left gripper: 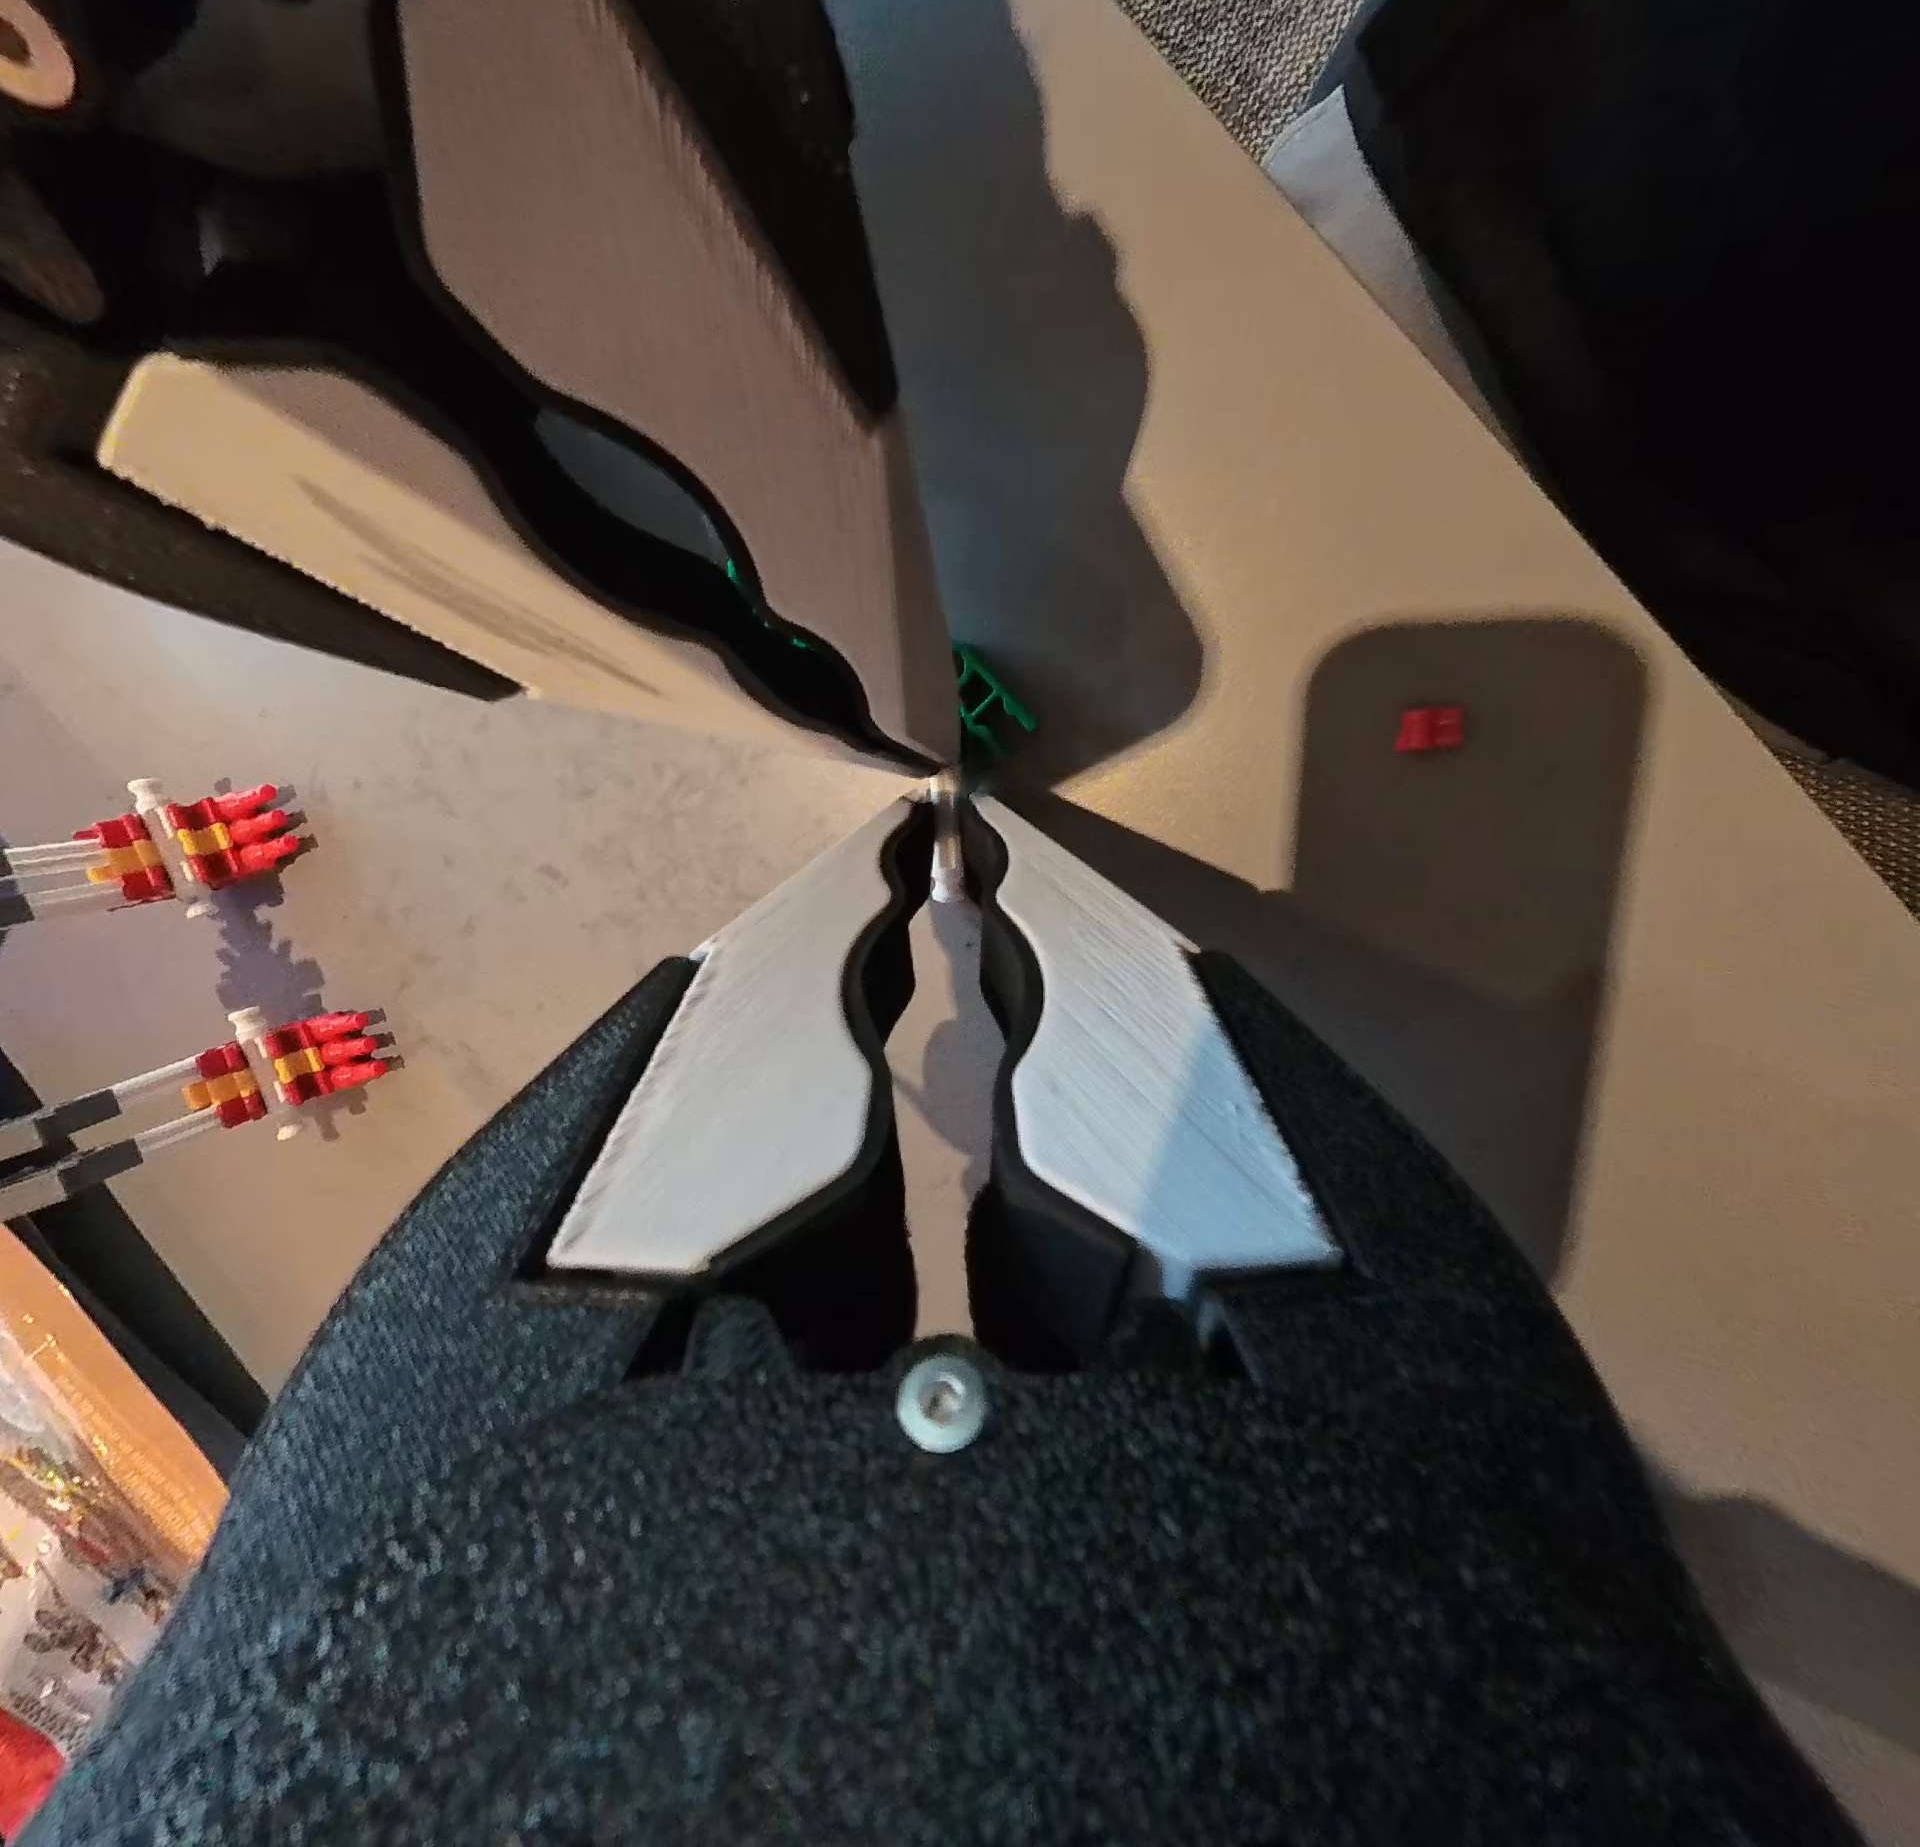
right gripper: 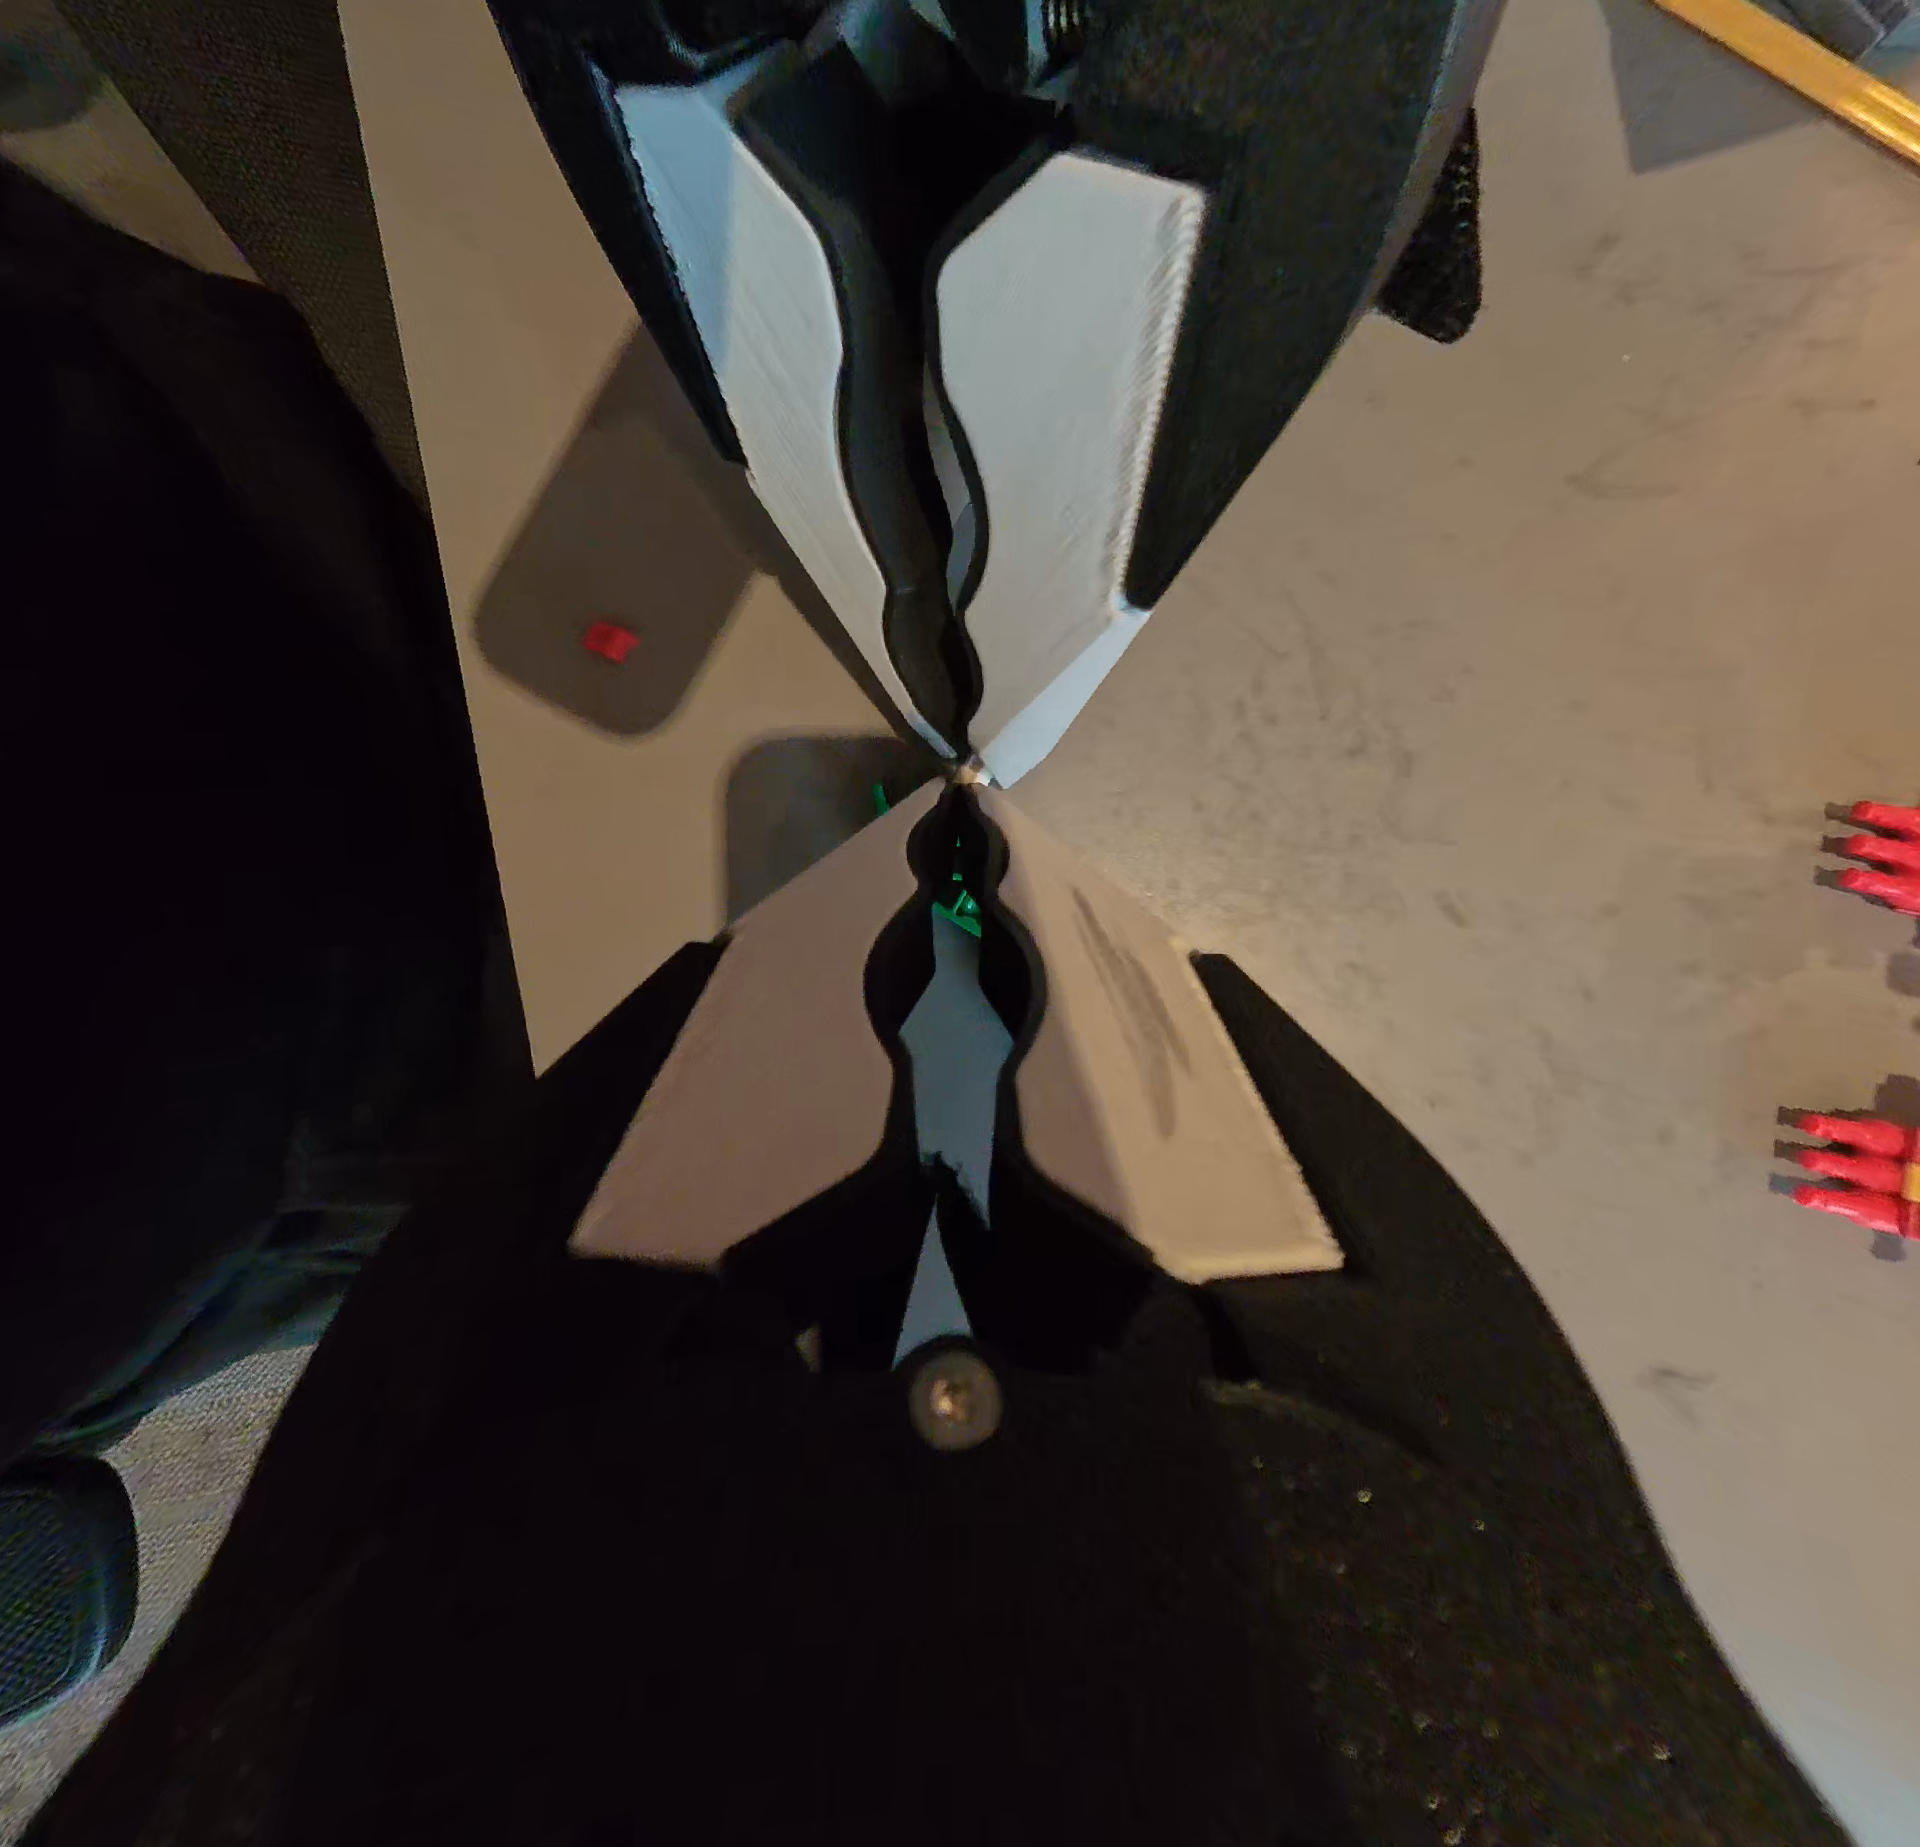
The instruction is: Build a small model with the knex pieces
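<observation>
Two grippers meet tip to tip above my pale grey surface (left gripper: 582, 862): left gripper (left gripper: 943, 841) fingers pinch a thin white peg (left gripper: 943, 867), right gripper (right gripper: 961, 841) fingers clamp a small green plastic piece (right gripper: 954, 914), and slight misalignment could pop either loose.

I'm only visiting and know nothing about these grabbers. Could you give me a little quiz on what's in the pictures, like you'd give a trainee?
1. True or false: the left gripper pinches a small white pin at its tips.
2. What colour is the piece between the right gripper fingers? A red, B green, C blue.
3. Fill in: the small red brick lies on a dark grey ____.
Key: 1 true; 2 B, the green piece; 3 pad.
</observation>
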A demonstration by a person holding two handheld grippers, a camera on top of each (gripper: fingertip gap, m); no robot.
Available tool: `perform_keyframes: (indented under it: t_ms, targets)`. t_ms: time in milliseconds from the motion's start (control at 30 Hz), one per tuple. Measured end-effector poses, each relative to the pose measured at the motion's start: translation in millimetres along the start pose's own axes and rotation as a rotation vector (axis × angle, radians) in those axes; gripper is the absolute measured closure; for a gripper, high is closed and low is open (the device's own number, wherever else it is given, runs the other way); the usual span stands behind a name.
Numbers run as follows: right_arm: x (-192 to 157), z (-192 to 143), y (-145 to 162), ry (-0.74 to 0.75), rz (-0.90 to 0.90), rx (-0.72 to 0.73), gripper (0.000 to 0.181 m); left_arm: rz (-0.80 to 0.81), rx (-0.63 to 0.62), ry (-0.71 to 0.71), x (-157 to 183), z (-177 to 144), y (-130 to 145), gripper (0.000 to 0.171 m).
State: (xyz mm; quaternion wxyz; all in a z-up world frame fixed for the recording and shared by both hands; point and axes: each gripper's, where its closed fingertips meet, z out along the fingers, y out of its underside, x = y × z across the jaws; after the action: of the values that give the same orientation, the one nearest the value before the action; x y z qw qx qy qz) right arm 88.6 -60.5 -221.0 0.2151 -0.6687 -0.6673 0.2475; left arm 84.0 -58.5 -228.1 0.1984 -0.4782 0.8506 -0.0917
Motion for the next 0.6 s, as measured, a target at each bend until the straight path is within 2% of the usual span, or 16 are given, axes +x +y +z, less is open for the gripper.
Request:
perform_keyframes:
  t_ms: [600]
  targets:
    - [0.3,0.3,1.6,-0.039,-0.063,-0.135,0.181,-0.055,0.001,-0.006,-0.7,0.3,-0.4,0.167]
